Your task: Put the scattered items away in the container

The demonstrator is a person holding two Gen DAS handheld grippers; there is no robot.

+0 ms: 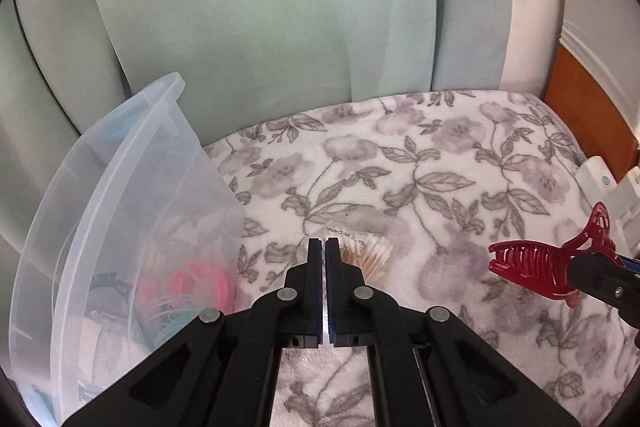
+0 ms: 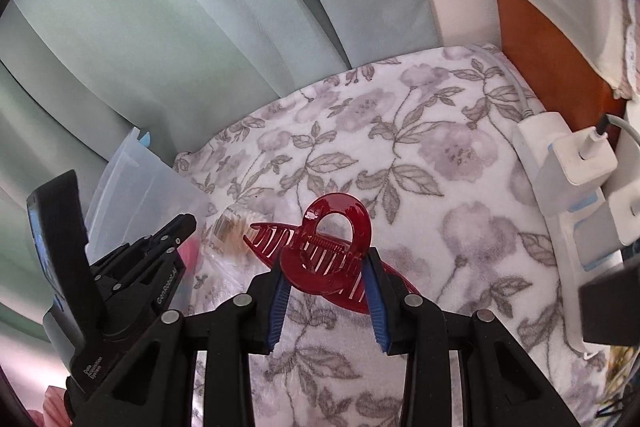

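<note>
A floral blanket covered the bed, with one clear plastic container tilted at its left edge, hair ties and other small items inside. The right gripper reached in from the right, its tongs pinching one red hair claw, held above the blanket, long axis running left to right, teeth pointing toward the container. The left gripper pointed forward, tongs pressed together on the clear wrap of one packet of cotton swabs beside the container.
</note>
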